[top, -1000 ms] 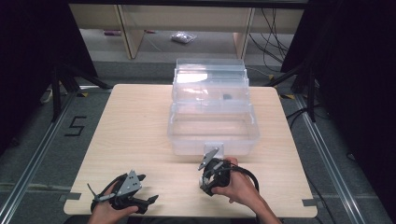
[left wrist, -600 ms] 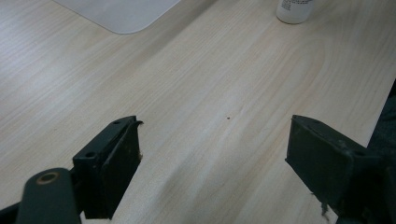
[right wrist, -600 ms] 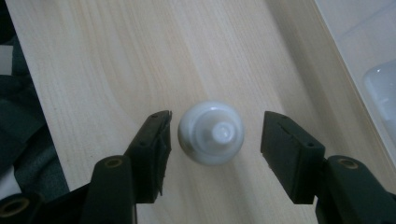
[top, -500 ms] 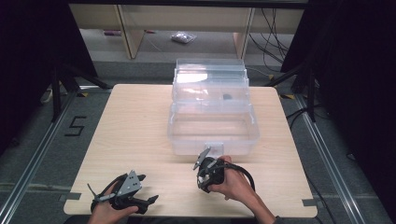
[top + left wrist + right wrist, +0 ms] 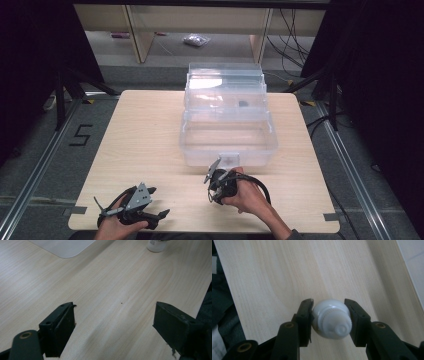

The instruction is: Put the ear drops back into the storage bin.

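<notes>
My right gripper (image 5: 329, 307) points straight down at the wooden table (image 5: 145, 135) and is shut on a small white bottle (image 5: 332, 320) with a ribbed cap, gripped by its sides. From above, that gripper (image 5: 217, 192) sits near the front middle of the table, just in front of the clear plastic box (image 5: 227, 135). My left gripper (image 5: 157, 202) rests at the front left corner, held in a hand. Its jaws stand wide apart with bare wood between them (image 5: 113, 325). The left gripper view catches the bottle's base (image 5: 156, 246) farther off.
The clear tiered box has a small dark item (image 5: 243, 104) in its upper tray. A corner of the box (image 5: 62, 247) lies ahead of the left gripper. Cables trail from both grippers. Bare wood spreads across the table's left half.
The right gripper has shifted slightly left and away from the box front, still gripping the bottle. The left gripper has stayed put.
</notes>
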The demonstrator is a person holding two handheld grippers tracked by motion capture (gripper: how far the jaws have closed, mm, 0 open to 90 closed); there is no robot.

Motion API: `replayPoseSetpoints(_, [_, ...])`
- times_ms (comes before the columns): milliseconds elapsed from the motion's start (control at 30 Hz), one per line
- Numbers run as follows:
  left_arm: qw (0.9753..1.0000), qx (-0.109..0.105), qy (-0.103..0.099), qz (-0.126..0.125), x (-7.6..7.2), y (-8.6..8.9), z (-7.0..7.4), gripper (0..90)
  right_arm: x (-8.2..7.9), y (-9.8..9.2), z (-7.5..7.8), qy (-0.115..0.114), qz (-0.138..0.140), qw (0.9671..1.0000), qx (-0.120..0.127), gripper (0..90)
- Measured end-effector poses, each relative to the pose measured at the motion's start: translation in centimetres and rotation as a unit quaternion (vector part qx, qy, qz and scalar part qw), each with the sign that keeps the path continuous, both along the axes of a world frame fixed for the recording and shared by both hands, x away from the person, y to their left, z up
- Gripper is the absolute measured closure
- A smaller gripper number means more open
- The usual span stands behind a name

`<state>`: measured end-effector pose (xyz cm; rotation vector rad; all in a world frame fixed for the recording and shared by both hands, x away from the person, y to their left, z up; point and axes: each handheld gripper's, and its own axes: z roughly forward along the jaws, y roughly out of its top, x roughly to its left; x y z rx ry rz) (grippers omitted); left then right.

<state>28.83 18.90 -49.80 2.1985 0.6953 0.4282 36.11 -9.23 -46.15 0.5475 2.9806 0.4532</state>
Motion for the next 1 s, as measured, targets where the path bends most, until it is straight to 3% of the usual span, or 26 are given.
replayPoseSetpoints(433, [1.0, 0.0, 0.001, 0.002, 0.0, 0.0, 0.0, 17.2, 0.1, -0.9, 1.3, 0.01, -0.001, 0.9999, -0.006, 60.1])
replayPoseSetpoints(467, [0.9999, -0.012, 0.004, 0.005, -0.1, -0.1, 0.0, 17.2, 0.2, -1.0, 1.4, 0.009, -0.002, 0.9999, -0.007, 60.1])
replayPoseSetpoints(533, [0.9999, -0.015, 0.004, 0.006, -0.1, -0.1, -0.1, 17.2, 0.1, -1.1, 1.8, 0.018, -0.015, 0.9996, -0.012, 60.1])
replayPoseSetpoints(600, [0.9999, -0.015, 0.004, 0.006, -0.1, -0.1, -0.1, 17.2, 0.4, -1.3, 2.1, 0.014, -0.005, 0.9999, -0.007, 60.1])
replayPoseSetpoints(733, [0.9999, -0.015, 0.004, 0.006, -0.1, -0.1, -0.1, 17.2, 0.7, -1.6, 2.8, 0.019, -0.013, 0.9996, -0.014, 60.1])
replayPoseSetpoints(767, [1.0, 0.0, 0.001, 0.001, 0.0, 0.0, 0.0, 17.2, 0.6, -1.7, 3.0, 0.02, -0.022, 0.9994, -0.016, 60.1])
replayPoseSetpoints(900, [1.0, 0.001, 0.002, 0.002, 0.0, 0.1, 0.1, 17.1, 1.1, -2.0, 3.5, 0.014, -0.008, 0.9998, -0.011, 60.1])
replayPoseSetpoints(1000, [0.9999, -0.015, 0.004, 0.006, -0.1, -0.1, -0.1, 17.2, 1.2, -2.3, 3.8, 0.016, -0.012, 0.9998, -0.01, 60.1])
